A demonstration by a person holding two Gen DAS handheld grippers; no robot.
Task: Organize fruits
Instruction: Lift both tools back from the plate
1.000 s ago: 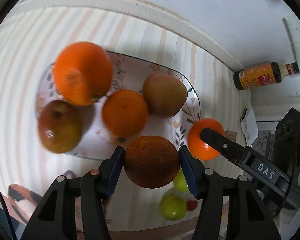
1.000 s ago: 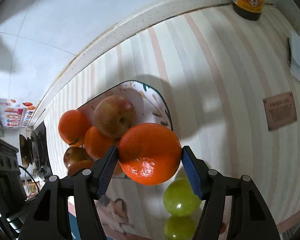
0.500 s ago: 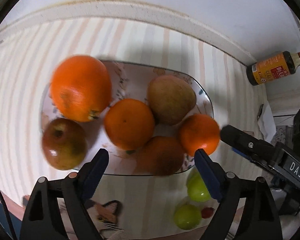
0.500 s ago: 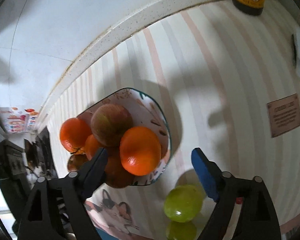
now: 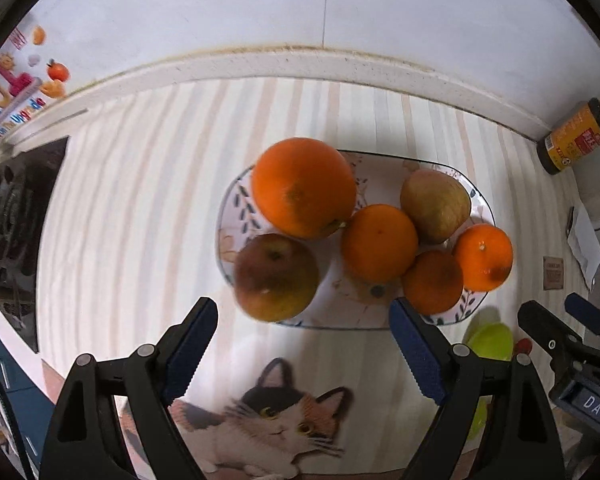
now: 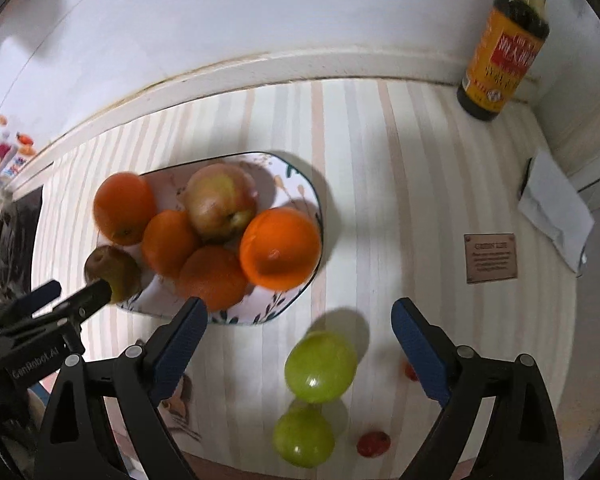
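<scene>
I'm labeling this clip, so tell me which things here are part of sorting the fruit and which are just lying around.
Part of the job:
- plate
- oranges and apples on the plate
- two green fruits on the table beside the plate
- small red fruits near them

Lying about:
- sauce bottle by the wall
- brown card
- white paper
- cat picture on the table

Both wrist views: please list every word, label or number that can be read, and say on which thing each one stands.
"DAS": white tag on the right gripper, seen in the left wrist view.
"Centobot.AI": side of the left gripper, seen in the right wrist view; small, so the spelling is uncertain.
Sauce bottle: yellow label with red panel, characters too blurred to read.
Brown plaque on the striped counter: text too small.
Wall stickers: lettering blurred.
</scene>
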